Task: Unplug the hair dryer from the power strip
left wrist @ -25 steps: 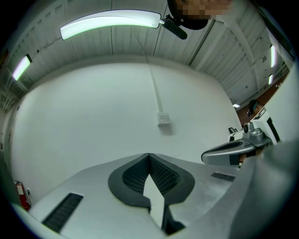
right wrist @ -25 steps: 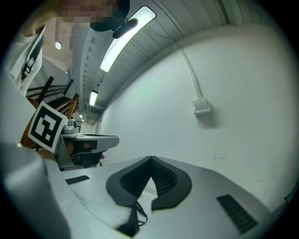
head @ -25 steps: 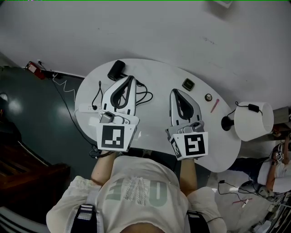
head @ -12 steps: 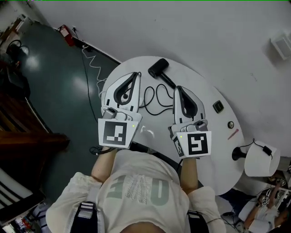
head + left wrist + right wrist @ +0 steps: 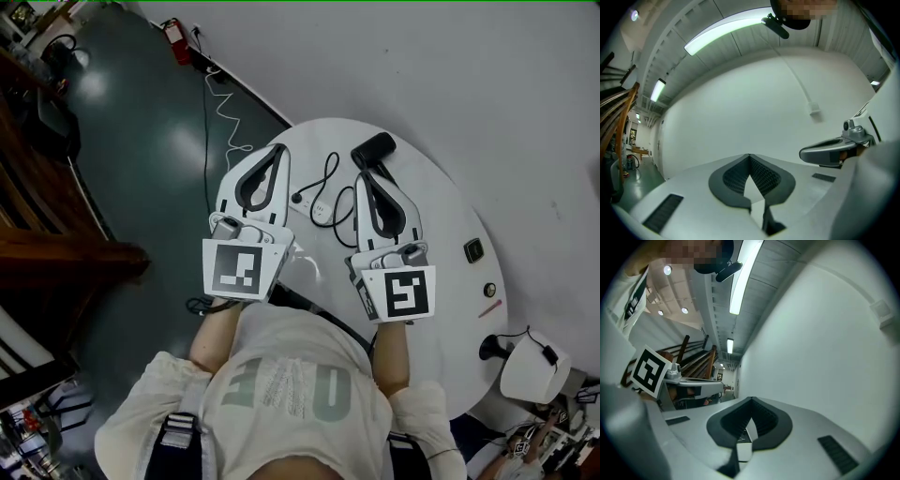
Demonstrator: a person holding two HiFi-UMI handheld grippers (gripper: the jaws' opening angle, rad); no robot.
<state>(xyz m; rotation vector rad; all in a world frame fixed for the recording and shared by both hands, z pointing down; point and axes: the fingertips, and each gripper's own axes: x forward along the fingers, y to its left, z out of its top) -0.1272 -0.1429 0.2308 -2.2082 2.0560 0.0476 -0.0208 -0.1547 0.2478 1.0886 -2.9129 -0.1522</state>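
The black hair dryer (image 5: 372,150) lies on the white oval table (image 5: 441,234), just beyond the tips of my right gripper (image 5: 361,177). Its black cord (image 5: 327,184) loops between the two grippers to a plug (image 5: 298,199) next to a white block (image 5: 319,210) that may be the power strip; my left gripper partly hides it. My left gripper (image 5: 279,149) hovers over the table's left end. Both grippers are shut and hold nothing. The left gripper view (image 5: 750,156) and the right gripper view (image 5: 751,400) show shut jaws before a bare white wall.
A white coiled cable (image 5: 223,111) runs from the table's left end across the dark green floor to the wall. To the right lie a small dark square object (image 5: 473,249), a small round thing (image 5: 487,290) and a pink pen (image 5: 489,308). A white-shaded lamp (image 5: 527,367) stands beyond the table's right end.
The head view has swung left, so the table slid right in the picture. Both shut grippers moved left over the table; the hair dryer now lies by the right gripper's tips instead of the left's.
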